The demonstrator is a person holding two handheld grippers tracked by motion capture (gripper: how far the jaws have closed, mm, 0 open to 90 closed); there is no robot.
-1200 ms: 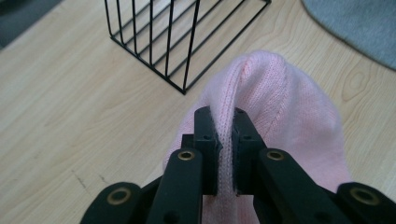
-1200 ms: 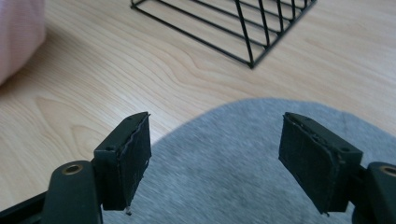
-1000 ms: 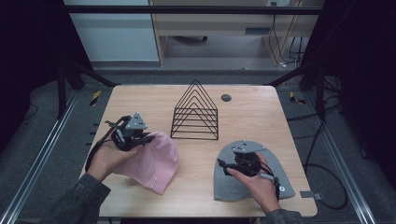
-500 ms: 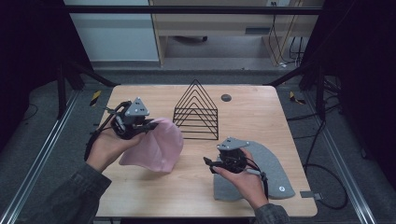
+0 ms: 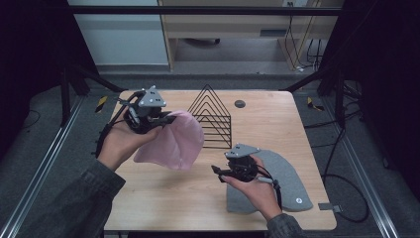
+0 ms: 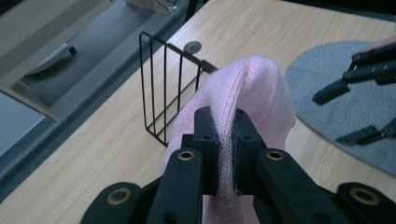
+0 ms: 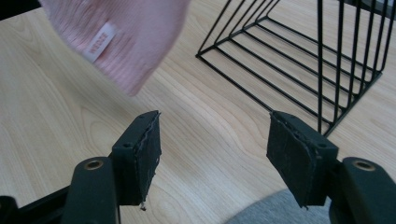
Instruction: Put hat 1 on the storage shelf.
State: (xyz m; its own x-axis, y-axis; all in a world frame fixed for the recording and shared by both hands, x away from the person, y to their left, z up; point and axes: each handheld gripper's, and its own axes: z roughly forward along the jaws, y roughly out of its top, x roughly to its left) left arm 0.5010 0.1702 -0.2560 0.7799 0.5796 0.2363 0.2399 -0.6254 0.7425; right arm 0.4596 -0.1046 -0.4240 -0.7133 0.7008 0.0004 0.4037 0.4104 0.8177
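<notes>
In the high view: pink beanie (image 5: 174, 144) hanging above the left part of the table (image 5: 148, 198), lifted clear of the wood, just beside the black wire rack (image 5: 213, 119). In the left gripper view, closer: left gripper (image 6: 220, 140) with jaws pressed together, pinching the knitted edge of the beanie. In the right gripper view, a small white label (image 7: 101, 41) on the pink knit. Right gripper (image 7: 212, 158) with jaws spread, just closing a little, nothing between them, only bare wood. Grey beanie (image 5: 277, 183) flat at the near right, under the right hand (image 5: 252, 186). Left hand (image 5: 121, 141) raised, gripper pointing right; right hand low, gripper pointing left toward the pink beanie.
</notes>
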